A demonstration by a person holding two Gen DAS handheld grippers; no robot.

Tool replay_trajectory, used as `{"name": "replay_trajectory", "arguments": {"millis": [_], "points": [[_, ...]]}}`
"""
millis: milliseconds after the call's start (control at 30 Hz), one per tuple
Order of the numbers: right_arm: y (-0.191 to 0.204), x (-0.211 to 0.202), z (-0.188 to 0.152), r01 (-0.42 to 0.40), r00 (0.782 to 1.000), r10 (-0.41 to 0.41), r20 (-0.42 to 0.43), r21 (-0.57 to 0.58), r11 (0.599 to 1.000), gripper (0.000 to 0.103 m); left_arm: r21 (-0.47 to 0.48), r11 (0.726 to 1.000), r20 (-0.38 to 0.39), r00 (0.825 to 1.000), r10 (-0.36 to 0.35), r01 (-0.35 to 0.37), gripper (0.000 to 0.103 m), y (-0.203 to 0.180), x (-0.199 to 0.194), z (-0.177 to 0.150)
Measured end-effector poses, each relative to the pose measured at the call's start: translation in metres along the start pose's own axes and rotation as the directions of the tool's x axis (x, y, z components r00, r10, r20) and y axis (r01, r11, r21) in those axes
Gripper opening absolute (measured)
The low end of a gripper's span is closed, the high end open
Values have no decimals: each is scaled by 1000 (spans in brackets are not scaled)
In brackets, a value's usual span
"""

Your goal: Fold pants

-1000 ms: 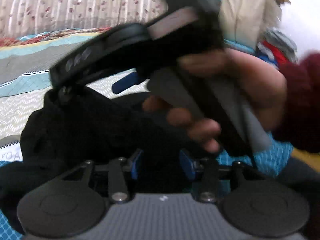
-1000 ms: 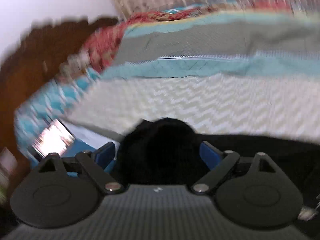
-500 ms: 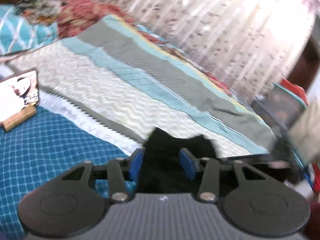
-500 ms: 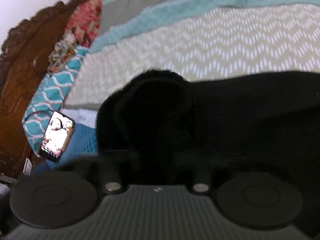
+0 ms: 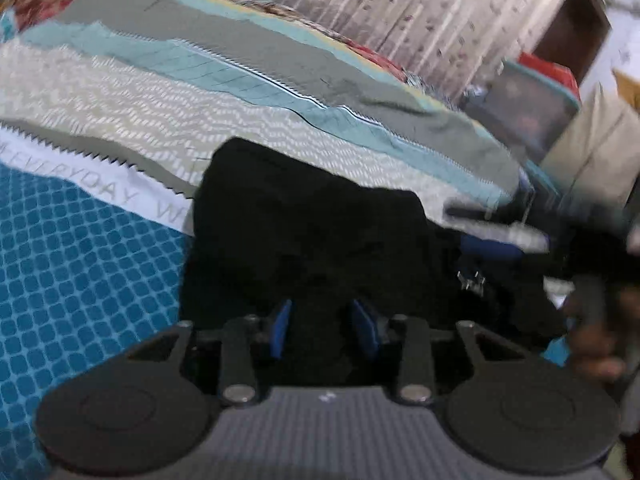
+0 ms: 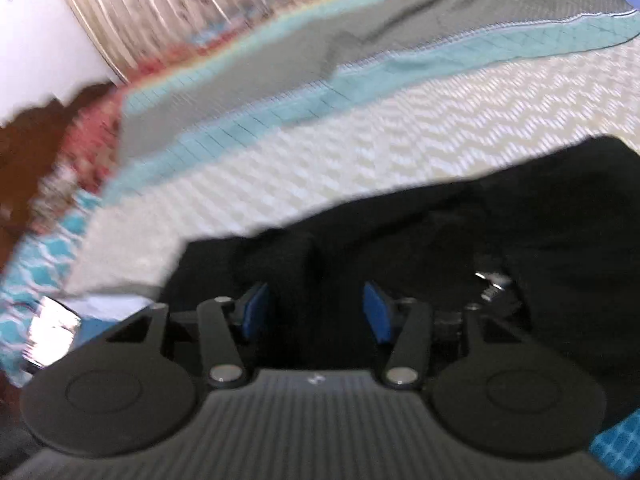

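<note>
Left hand-held gripper point(image 5: 323, 330): blue pads narrowly spaced, pinching a fold of black pants point(image 5: 304, 232). Jaws closing slightly over the last moments, fabric between them. Right hand-held gripper point(image 6: 315, 312): pads spread wider, jaws just opening, black cloth bunched between; contact with pads not clear. Pants heaped on bed point(image 5: 120, 96), across chevron and teal-check bedspread. Phone with lit screen point(image 6: 52, 330) at bedspread edge. Hand point(image 5: 596, 332) at right, gripping the other tool. Views blurred.
</note>
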State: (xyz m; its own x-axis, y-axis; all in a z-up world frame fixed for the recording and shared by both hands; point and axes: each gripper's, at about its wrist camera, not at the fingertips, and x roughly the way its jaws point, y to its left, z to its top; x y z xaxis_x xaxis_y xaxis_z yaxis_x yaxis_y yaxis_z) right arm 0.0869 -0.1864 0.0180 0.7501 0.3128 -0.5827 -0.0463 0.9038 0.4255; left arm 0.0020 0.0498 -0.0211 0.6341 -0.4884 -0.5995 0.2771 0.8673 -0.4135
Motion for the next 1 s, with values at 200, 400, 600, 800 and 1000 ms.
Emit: {"name": "replay_trajectory", "arguments": {"millis": [200, 400, 600, 800, 1000], "points": [[44, 14, -1, -178, 984, 173, -47, -115, 977, 52, 29, 998, -9, 999, 51, -51, 38, 3, -3, 0], [16, 47, -13, -93, 986, 87, -142, -35, 995, 45, 23, 999, -11, 999, 44, -44, 36, 3, -20, 15], [-27, -44, 7, -10, 988, 13, 153, -17, 1000, 59, -1, 999, 79, 996, -37, 37, 36, -8, -37, 58], [-126, -90, -10, 220, 916, -289, 277, 255, 942, 79, 139, 988, 15, 997, -69, 66, 35, -59, 17, 85], [-180, -76, -39, 54, 963, -183, 200, 522, 851, 79, 197, 974, -167, 975, 146, -112, 33, -75, 112, 79]]}}
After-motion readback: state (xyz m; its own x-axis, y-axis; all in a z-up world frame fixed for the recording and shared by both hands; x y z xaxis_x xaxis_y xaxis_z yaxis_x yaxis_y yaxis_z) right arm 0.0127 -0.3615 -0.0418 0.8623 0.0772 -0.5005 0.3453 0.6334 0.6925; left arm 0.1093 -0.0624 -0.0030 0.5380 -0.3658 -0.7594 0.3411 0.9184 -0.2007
